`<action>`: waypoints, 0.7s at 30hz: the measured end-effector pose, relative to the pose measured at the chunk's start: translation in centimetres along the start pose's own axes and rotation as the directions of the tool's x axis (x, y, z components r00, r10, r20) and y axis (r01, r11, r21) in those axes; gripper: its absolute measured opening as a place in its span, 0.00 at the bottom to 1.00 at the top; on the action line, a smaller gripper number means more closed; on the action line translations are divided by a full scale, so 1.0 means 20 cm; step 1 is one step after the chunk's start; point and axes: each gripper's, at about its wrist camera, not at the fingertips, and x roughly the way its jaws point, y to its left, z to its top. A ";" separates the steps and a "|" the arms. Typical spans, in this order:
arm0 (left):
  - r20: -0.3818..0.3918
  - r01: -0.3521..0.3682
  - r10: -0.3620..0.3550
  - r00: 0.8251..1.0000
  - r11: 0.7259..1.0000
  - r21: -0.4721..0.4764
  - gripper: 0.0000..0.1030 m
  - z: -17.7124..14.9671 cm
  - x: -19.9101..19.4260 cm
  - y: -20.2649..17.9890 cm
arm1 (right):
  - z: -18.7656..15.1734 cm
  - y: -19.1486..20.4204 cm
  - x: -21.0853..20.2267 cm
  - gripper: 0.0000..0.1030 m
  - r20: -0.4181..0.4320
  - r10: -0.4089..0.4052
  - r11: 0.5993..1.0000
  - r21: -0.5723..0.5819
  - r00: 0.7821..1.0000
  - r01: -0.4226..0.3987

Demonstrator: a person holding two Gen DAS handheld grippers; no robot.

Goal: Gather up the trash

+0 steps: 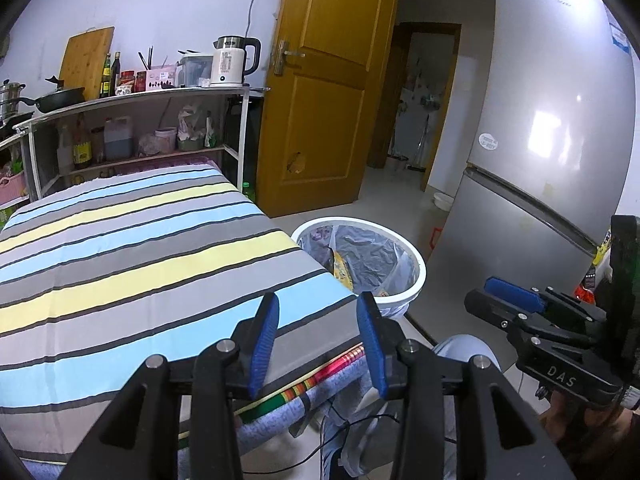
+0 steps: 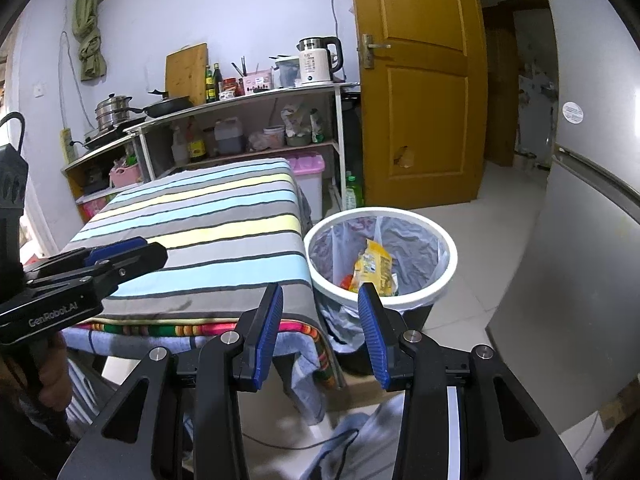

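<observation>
A white-rimmed trash bin (image 2: 448, 248) with a clear liner stands on the floor beside the striped table (image 2: 208, 236). A yellow snack wrapper (image 2: 374, 266) and other scraps lie inside it. The bin also shows in the left wrist view (image 1: 420, 264), with the wrapper (image 1: 342, 266) partly hidden by the table corner. My left gripper (image 1: 318, 308) is open and empty over the near edge of the striped table (image 1: 140, 248). My right gripper (image 2: 320, 300) is open and empty, near the table corner and the bin. Each gripper shows in the other's view, the right one (image 1: 516, 300) and the left one (image 2: 120, 256).
A silver fridge (image 1: 552, 140) stands to the right of the bin. An open wooden door (image 2: 420, 92) leads to a hallway. A metal shelf (image 2: 248, 104) with a kettle (image 2: 318, 60), bottles, pans and containers stands behind the table. Cloth and a cable hang below the table's near edge.
</observation>
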 end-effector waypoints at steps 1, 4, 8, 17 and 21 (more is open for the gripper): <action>0.002 0.000 0.000 1.000 1.000 0.001 0.41 0.00 -0.01 0.00 | 0.00 0.00 0.00 0.39 0.000 0.000 1.000 0.002 1.000 0.000; 0.010 0.000 0.000 1.000 1.000 -0.001 0.41 -0.01 -0.01 0.00 | 0.00 0.00 0.00 0.39 0.001 -0.002 1.000 0.006 1.000 0.002; 0.009 -0.002 0.002 1.000 1.000 -0.004 0.41 -0.02 -0.02 0.00 | 0.00 0.00 -0.01 0.39 0.001 -0.002 1.000 0.007 1.000 0.002; 0.010 -0.002 0.002 1.000 1.000 -0.004 0.41 -0.02 -0.02 0.00 | -0.01 0.00 -0.01 0.39 -0.003 0.001 1.000 0.008 1.000 -0.001; 0.009 -0.002 0.002 1.000 1.000 -0.005 0.41 -0.02 -0.02 0.00 | -0.01 0.01 -0.01 0.39 -0.004 0.002 1.000 0.006 1.000 -0.002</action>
